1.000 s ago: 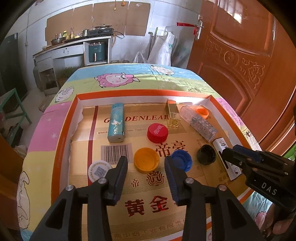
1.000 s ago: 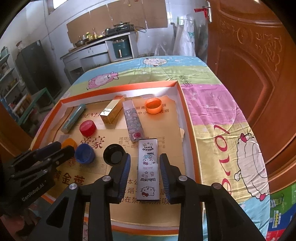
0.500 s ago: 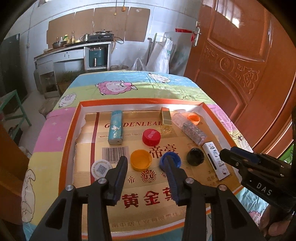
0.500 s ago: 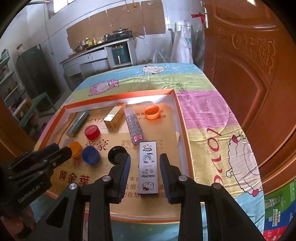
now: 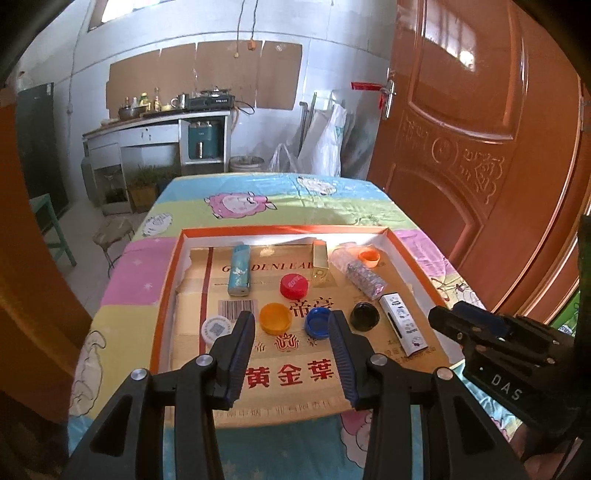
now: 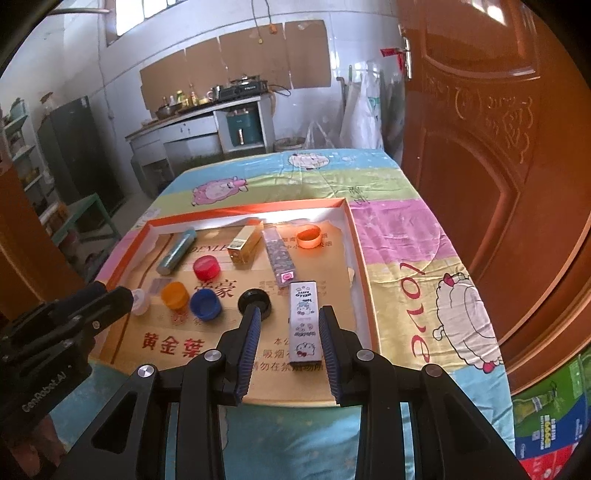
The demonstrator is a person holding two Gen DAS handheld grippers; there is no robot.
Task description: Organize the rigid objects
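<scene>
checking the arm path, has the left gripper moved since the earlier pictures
Yes. The left gripper has pulled back and up from the tray, which looks smaller and farther.

Daylight enters from high windows (image 6: 155,9) far beyond the claws, leaving the room bright. Glare streaks the glossy door (image 5: 480,110) to their right. Fisheye bending curves both views, with black vignetting at the corners; focus is sharp.

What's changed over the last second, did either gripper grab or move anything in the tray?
Both grippers pulled up and back from the tray, so its contents look smaller. The left gripper and right gripper stayed open and empty. Caps, lighters and the white cartoon box lie where they were.
</scene>
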